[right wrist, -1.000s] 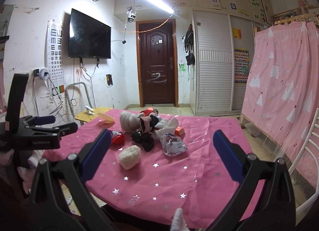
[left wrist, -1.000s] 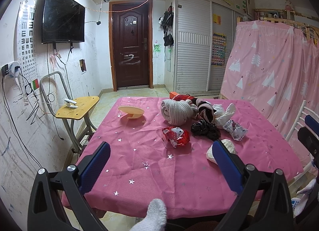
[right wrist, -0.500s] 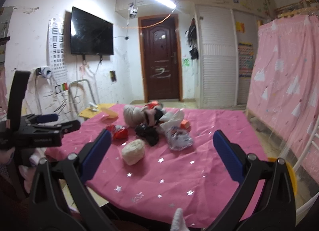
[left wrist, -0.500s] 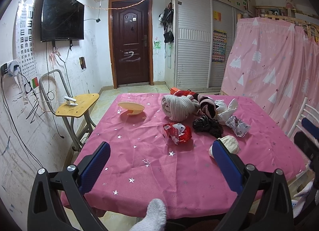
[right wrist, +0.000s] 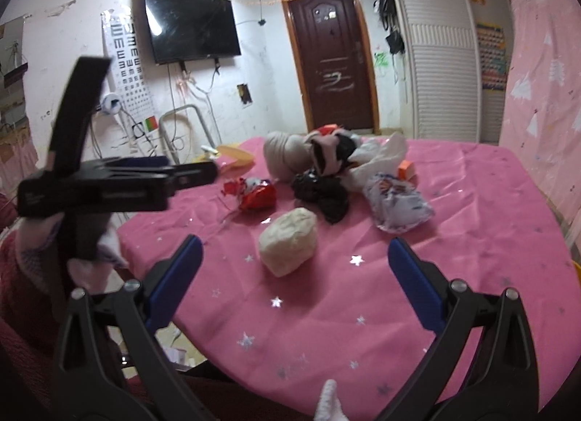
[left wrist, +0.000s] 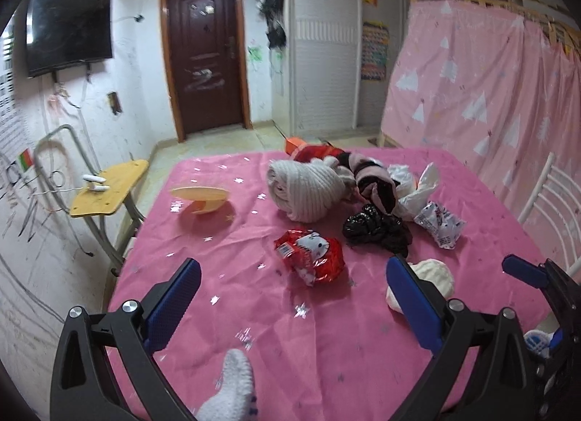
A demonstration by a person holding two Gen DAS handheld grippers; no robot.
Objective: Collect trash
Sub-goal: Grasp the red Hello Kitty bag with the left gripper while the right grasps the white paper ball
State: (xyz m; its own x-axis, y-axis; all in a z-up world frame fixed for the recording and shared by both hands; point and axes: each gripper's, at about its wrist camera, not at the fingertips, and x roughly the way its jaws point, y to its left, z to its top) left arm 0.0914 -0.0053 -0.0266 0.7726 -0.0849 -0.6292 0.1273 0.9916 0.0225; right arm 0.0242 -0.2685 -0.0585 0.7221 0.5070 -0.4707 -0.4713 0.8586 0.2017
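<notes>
Trash lies in a loose heap on the pink starred tablecloth (left wrist: 218,239). A red foil wrapper (left wrist: 310,257) sits just ahead of my left gripper (left wrist: 292,297), which is open and holds nothing. Behind it are a crumpled black bag (left wrist: 377,230) and a printed white wrapper (left wrist: 439,225). A cream crumpled wad (right wrist: 288,241) lies just beyond the open, empty right gripper (right wrist: 294,276), between the lines of its fingers. The same wad (left wrist: 434,277) is partly hidden behind the left gripper's right finger. The left gripper (right wrist: 120,185) shows side-on in the right wrist view.
Knitted white cloth (left wrist: 305,190) and striped socks are piled at the back of the table, beside a yellow dish (left wrist: 201,196) and a small orange box (right wrist: 406,168). A yellow side desk (left wrist: 109,188) stands left, a white chair (left wrist: 552,203) and pink curtain (left wrist: 490,94) right.
Both grippers have moved forward and lower over the table; the red wrapper and the cream wad now look much closer. Both stay open, and nothing on the table has shifted.
</notes>
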